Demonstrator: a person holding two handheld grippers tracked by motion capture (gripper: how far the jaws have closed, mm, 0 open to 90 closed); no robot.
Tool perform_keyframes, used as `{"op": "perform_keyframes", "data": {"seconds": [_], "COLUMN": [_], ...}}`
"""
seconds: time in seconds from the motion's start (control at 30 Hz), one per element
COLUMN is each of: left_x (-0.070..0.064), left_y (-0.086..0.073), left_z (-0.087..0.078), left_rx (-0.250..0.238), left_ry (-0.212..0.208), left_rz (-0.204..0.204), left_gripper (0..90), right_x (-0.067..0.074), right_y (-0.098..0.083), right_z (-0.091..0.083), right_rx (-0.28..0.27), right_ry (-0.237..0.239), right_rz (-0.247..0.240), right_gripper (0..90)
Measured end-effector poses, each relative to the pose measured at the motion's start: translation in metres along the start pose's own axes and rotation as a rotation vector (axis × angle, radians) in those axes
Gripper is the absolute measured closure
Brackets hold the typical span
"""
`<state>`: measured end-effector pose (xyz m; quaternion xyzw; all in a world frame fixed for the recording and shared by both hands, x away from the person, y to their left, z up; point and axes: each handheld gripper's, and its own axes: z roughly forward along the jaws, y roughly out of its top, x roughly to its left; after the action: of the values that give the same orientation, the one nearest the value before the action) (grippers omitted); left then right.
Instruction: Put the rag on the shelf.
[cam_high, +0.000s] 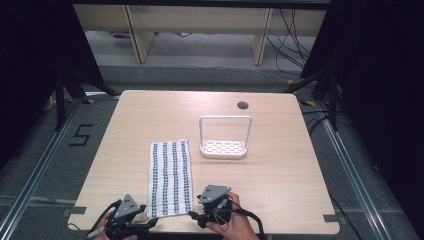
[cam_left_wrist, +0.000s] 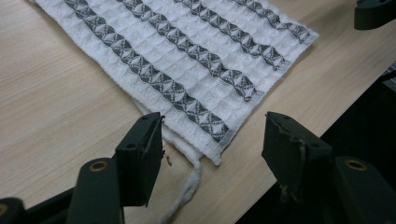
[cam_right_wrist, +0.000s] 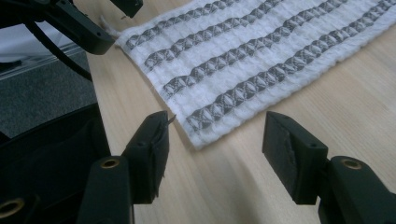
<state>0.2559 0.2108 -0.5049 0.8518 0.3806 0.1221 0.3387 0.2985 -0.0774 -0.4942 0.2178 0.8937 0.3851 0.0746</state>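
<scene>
- High view: the towel (cam_high: 171, 179), folded into a long strip with dark stripes, lies flat on the surface (cam_high: 280, 185) left of the middle, its near short end almost at the near edge.
- Its long axis runs from the near edge toward the far edge, and the stripes run the same way; the far end points at the far edge, tilted slightly right.
- A loose white cord (cam_left_wrist: 187, 189) trails from the near left corner of the towel toward the near edge.
- The left gripper (cam_left_wrist: 212, 142) hangs over that near left corner with its jaws spread wide and nothing between them.
- The right gripper (cam_right_wrist: 215, 140) sits at the near right corner, jaws likewise apart and empty.
- The step in hand looks like taking both near corners. To do it well, each gripper should slide low along the surface so the lower jaw goes under all the folded layers, then close well in from the hem, both at the same depth so the end lifts level.
- A white rack (cam_high: 224, 142) with a tall handle stands well apart, beyond the towel toward the far right.
</scene>
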Motion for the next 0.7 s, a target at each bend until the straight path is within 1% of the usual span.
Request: {"op": "perform_keyframes", "data": {"seconds": [0.03, 0.1, 0.13, 0.17, 0.2, 0.23, 0.27, 0.3, 0.33, 0.37, 0.4, 0.43, 0.47, 0.5, 0.53, 0.57, 0.6, 0.63, 0.67, 0.7], "left_x": [-0.005, -0.003, -0.003, -0.003, -0.002, -0.002, -0.004, -0.004, -0.004, -0.003, -0.003, -0.004, -0.004, -0.003, -0.004, -0.004, -0.005, -0.004, -0.004, -0.004], "left_y": [0.001, 0.002, 0.003, 0.003, 0.004, 0.005, 0.005, 0.005, 0.005, 0.005, 0.006, 0.006, 0.006, 0.007, 0.006, 0.006, 0.006, 0.005, 0.005, 0.005], "left_z": [0.002, 0.002, 0.002, 0.003, 0.003, 0.003, 0.004, 0.004, 0.004, 0.005, 0.005, 0.007, 0.005, 0.005, 0.007, 0.007, 0.008, 0.007, 0.009, 0.009], "left_rx": [-0.023, -0.012, 0.005, -0.005, 0.009, 0.011, 0.005, 0.005, 0.005, 0.005, 0.014, -0.007, 0.008, 0.025, 0.021, 0.021, 0.018, 0.030, 0.029, 0.029], "left_ry": [-0.001, -0.004, 0.004, 0.004, 0.002, 0.003, 0.002, 0.002, 0.003, 0.003, 0.015, 0.015, 0.018, 0.015, 0.024, 0.024, 0.023, 0.020, 0.031, 0.031], "left_rz": [-0.056, -0.037, -0.024, -0.027, -0.016, -0.007, -0.028, -0.028, -0.033, -0.028, -0.017, -0.040, -0.022, -0.005, -0.017, -0.017, -0.024, -0.011, -0.018, -0.018], "left_gripper": [39.0, 40.2, 41.4, 41.4, 41.8, 42.9, 43.1, 43.7, 43.7, 44.3, 44.7, 45.0, 46.0, 46.8, 48.0, 48.6, 48.6, 49.4, 51.2, 52.3], "right_x": [0.000, 0.002, 0.002, 0.002, 0.002, 0.003, 0.003, 0.003, 0.003, 0.002, 0.004, 0.004, 0.003, 0.004, 0.005, 0.005, 0.007, 0.005, 0.006, 0.006], "right_y": [0.001, 0.003, 0.006, 0.006, 0.007, 0.008, 0.009, 0.009, 0.008, 0.009, 0.010, 0.010, 0.010, 0.011, 0.011, 0.011, 0.010, 0.010, 0.009, 0.009], "right_z": [0.002, 0.004, 0.008, 0.008, 0.009, 0.012, 0.013, 0.013, 0.016, 0.018, 0.019, 0.021, 0.023, 0.023, 0.025, 0.025, 0.027, 0.028, 0.030, 0.030], "right_rx": [-0.003, 0.005, 0.010, 0.010, 0.024, 0.026, 0.036, 0.036, 0.024, 0.039, 0.044, 0.036, 0.042, 0.061, 0.077, 0.077, 0.085, 0.081, 0.070, 0.074], "right_ry": [-0.003, 0.004, 0.000, 0.000, 0.006, 0.007, 0.005, 0.005, 0.001, -0.003, 0.010, 0.001, -0.004, 0.008, 0.005, 0.005, 0.001, -0.013, -0.006, -0.010], "right_rz": [-0.001, 0.010, -0.011, -0.011, -0.013, -0.005, -0.013, -0.013, -0.014, -0.029, -0.009, -0.013, -0.035, -0.014, -0.027, -0.027, -0.007, -0.056, -0.045, -0.040], "right_gripper": [43.4, 43.8, 44.5, 44.5, 45.0, 45.6, 46.0, 46.0, 46.5, 46.8, 47.1, 47.5, 47.8, 48.2, 48.8, 48.8, 49.3, 51.0, 53.6, 55.7]}}
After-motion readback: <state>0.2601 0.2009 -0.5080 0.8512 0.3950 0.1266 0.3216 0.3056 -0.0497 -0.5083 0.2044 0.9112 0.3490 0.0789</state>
